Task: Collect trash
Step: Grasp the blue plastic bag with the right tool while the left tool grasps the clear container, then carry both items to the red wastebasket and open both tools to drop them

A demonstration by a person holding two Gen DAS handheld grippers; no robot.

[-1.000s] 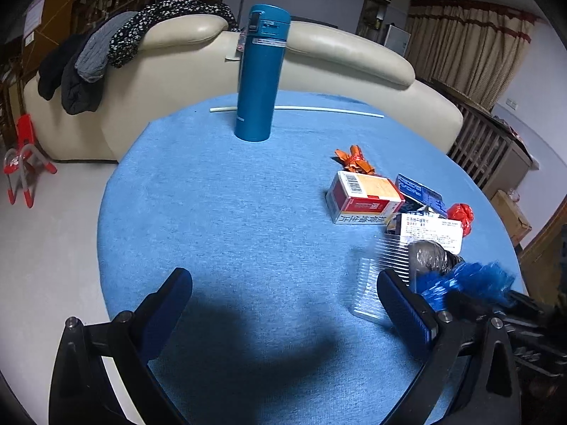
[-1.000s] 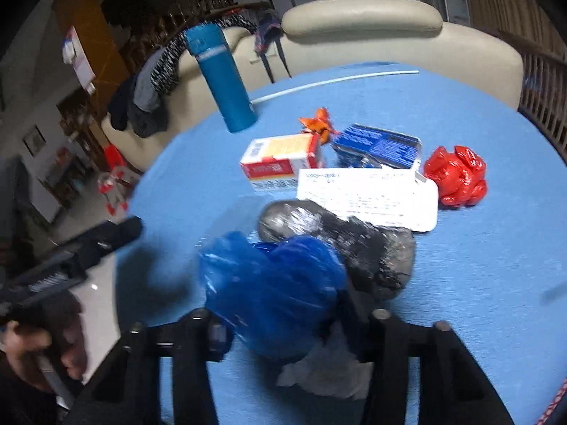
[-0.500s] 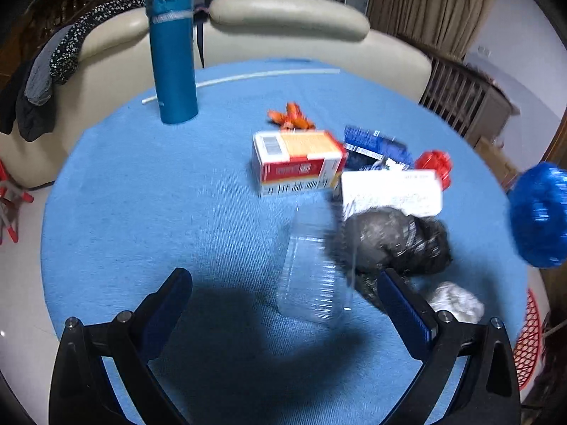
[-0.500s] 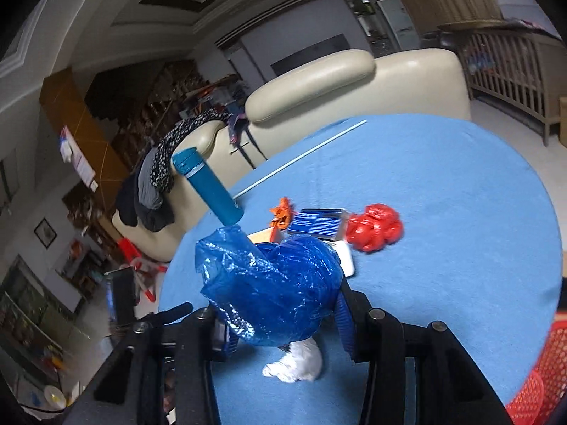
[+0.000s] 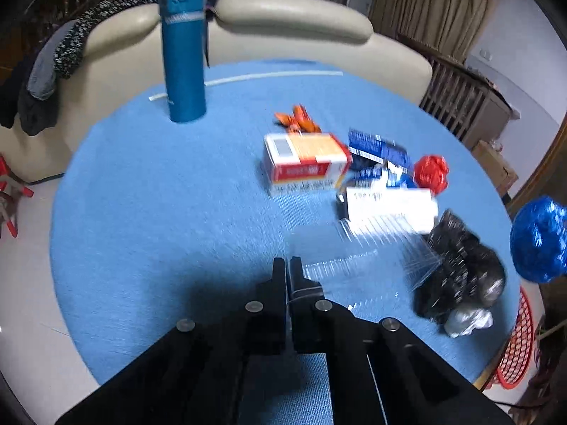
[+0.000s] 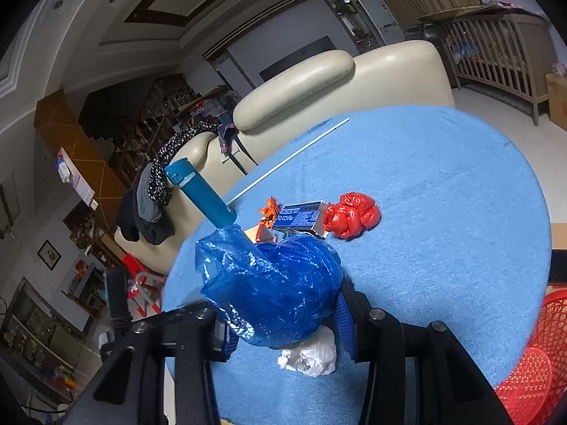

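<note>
Right now the round blue worktop (image 5: 149, 212) carries the rest of the trash in a loose cluster on its right half, and a red mesh basket (image 6: 531, 364) sits just off its edge, which I judge to be where everything goes. My right claw (image 6: 283, 322) is clamped around a crumpled blue plastic bag (image 6: 273, 283), lifted clear of the cloth; to do this well I should keep the squeeze firm, swing it fully over the basket rim and only then let go, since the bag is springy and could bounce out. My left claw (image 5: 287, 265) has its fingers pressed together on the near edge of a clear plastic clamshell (image 5: 358, 248); it looks thin and slippery, so I should lift slowly and keep it level. A black bag (image 5: 460, 269), a white box (image 5: 389, 205), a red-and-white carton (image 5: 304, 163), a red bag (image 5: 430, 173) and a white wad (image 6: 312, 354) lie uncollected.
</note>
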